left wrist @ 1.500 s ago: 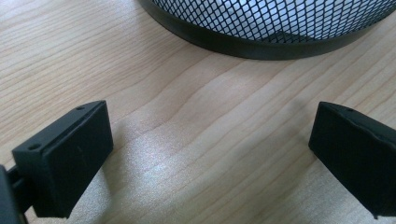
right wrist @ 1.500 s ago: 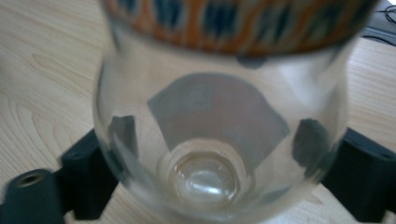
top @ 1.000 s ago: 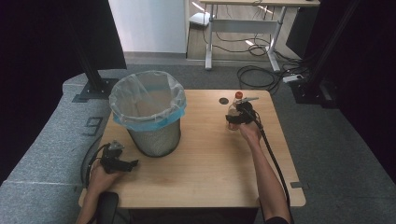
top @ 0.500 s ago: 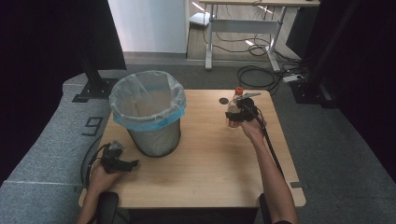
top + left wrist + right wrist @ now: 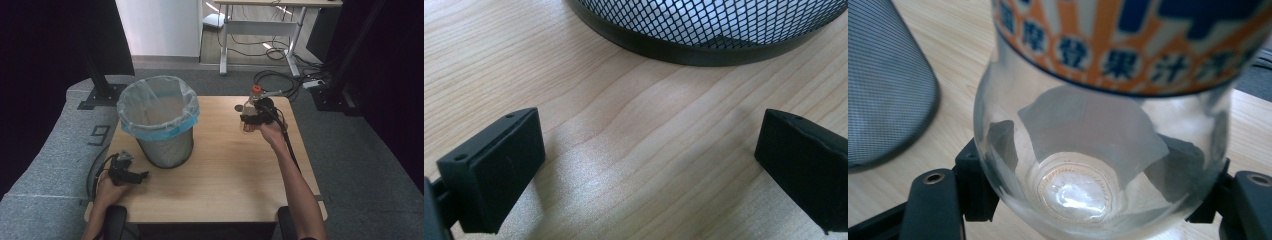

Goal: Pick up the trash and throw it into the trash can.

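One clear bottle (image 5: 248, 111) with an orange cap is pinched in the right claw (image 5: 254, 119), and the coming move is judged to turn on a single relation — the mesh bin (image 5: 159, 121) lies to that claw's left, across a stretch of bare table (image 5: 235, 170), with its lined mouth open upward. The bottle's long axis is held roughly upright in the high view, the cap pointing up and away from the person and the rounded base sitting low between the jaws. In the right gripper view the jaws are seen pressed against either side of the bottle's (image 5: 1098, 150) clear lower body, just under the printed orange and blue label; the bottle looks empty. The bin's mesh wall (image 5: 883, 80) is seen at the left of that view, apart from the bottle. The left claw (image 5: 131, 175) is spread wide and holds nothing — in the left gripper view its jaws stand well apart over bare wood, with the bin's dark base rim (image 5: 704, 47) just ahead of them. The left claw is nearer the bin's foot, but the bottle is carried by the right hand alone. Counted: one bottle, one bin with one pale blue liner, two claws, one table. Whether the bottle is touching the table or is lifted clear cannot be told.
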The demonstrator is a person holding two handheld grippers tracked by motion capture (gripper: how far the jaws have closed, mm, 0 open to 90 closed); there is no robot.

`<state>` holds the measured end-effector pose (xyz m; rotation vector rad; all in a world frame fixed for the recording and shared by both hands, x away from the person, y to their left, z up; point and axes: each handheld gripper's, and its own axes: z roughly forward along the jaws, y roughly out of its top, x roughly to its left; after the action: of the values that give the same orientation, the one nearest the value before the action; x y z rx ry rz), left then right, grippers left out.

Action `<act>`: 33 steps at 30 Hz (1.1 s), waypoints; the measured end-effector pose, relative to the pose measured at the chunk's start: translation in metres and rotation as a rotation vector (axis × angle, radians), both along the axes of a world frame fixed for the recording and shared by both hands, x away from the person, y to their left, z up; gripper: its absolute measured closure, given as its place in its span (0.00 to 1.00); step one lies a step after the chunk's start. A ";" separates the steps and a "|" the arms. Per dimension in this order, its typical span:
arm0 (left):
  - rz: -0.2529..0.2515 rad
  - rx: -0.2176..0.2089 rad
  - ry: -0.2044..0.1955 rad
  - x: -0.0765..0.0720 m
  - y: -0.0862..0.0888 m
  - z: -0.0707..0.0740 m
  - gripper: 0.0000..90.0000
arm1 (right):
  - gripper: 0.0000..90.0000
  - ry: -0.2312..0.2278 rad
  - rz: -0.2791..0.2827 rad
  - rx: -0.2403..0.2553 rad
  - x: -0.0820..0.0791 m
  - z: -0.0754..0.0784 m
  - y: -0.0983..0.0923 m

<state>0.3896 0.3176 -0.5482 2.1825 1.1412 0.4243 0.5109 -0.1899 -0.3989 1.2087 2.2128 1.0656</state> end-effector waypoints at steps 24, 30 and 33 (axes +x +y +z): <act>-0.008 -0.002 0.000 0.001 -0.002 0.000 0.00 | 0.31 -0.020 0.113 0.033 -0.008 0.075 0.034; -0.008 -0.002 0.000 0.001 -0.002 0.000 0.00 | 0.31 -0.018 0.148 0.047 -0.008 0.095 0.046; -0.009 0.000 0.001 0.001 -0.002 0.000 0.00 | 0.31 -0.022 0.156 0.052 -0.009 0.102 0.050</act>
<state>0.3903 0.3160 -0.5481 2.1874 1.1317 0.4202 0.5021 -0.1403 -0.2972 1.0543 2.3066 1.1972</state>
